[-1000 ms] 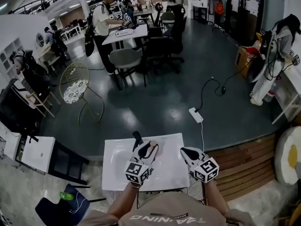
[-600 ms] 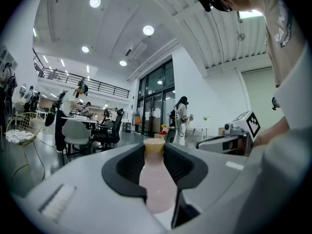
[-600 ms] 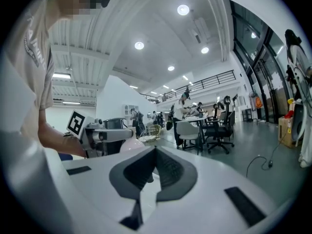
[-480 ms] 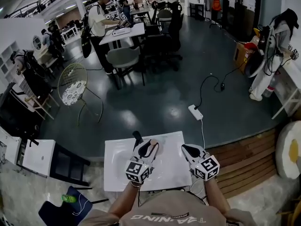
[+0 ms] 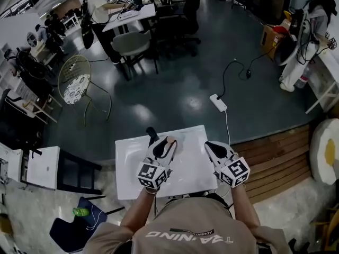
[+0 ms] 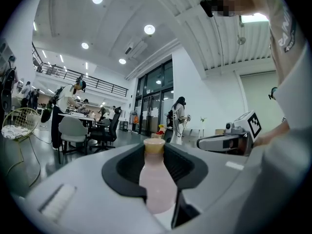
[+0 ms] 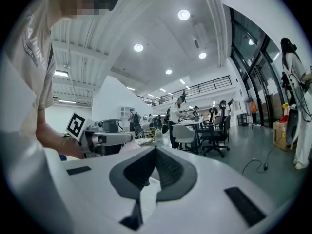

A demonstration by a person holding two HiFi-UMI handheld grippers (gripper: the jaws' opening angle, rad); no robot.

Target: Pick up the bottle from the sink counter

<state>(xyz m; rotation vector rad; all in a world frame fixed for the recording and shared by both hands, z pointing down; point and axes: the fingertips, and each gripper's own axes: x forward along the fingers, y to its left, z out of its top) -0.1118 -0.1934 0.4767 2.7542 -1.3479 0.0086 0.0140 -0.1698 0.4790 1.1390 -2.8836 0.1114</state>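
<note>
The big white bench (image 5: 130,168) fills the lower middle of the head view, with both grippers held flat over it. The left gripper (image 5: 163,145) is squeezed onto the sides of the pink bottle (image 6: 157,184), which stands upright between its jaws so it should not slip or spill. The right gripper (image 7: 155,165), just to the right, has its jaws pressed together on nothing, and I think it waits aside to stay out of the way.
</note>
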